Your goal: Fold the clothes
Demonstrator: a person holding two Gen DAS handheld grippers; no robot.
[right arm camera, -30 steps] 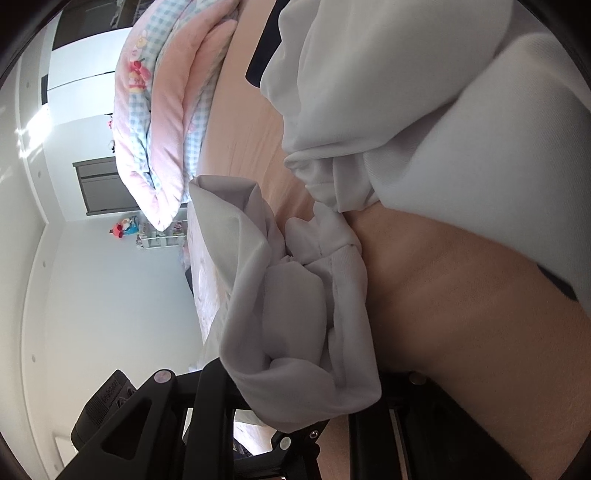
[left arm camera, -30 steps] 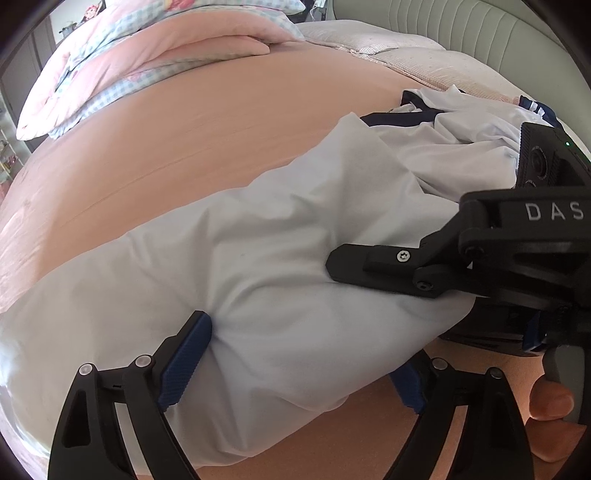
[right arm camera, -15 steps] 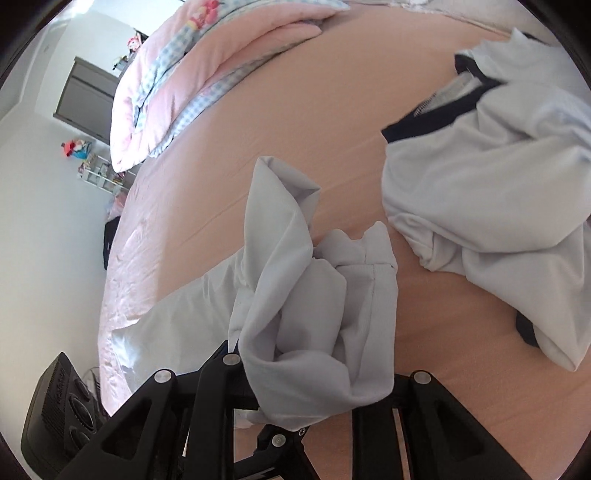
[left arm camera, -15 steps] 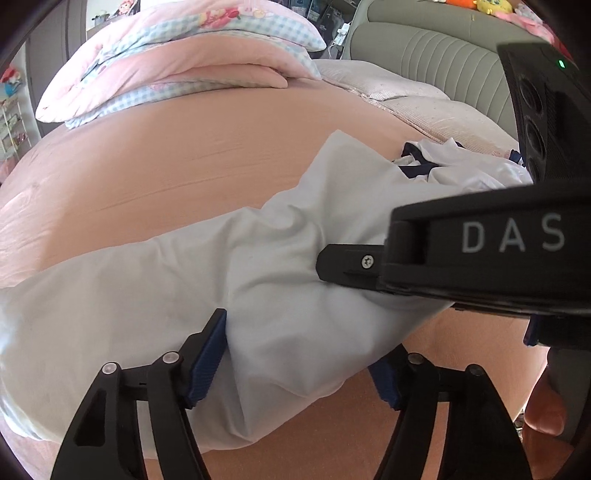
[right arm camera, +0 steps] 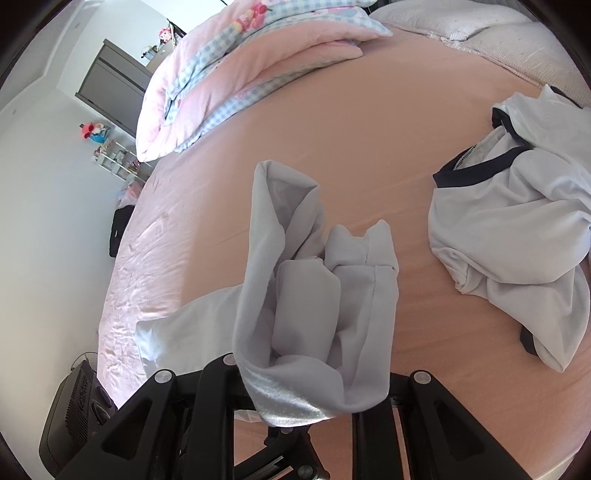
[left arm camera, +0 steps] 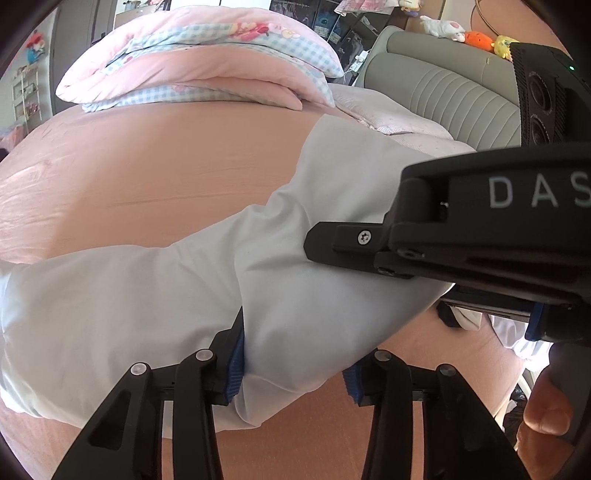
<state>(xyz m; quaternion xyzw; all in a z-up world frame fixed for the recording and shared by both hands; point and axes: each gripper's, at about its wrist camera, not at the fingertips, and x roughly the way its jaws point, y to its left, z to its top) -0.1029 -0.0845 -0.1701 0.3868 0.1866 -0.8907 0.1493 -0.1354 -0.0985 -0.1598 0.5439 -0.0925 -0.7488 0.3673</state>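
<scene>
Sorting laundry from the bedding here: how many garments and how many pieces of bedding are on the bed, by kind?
White garments: 2, one held garment and one navy-trimmed shirt
Folded quilts: 1
Pillows: 1
Total: 4

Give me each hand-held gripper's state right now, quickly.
Left hand-held gripper: jaws closing, pale garment bunched between them.
Right hand-held gripper: shut on a bunched fold of the same pale garment.
</scene>
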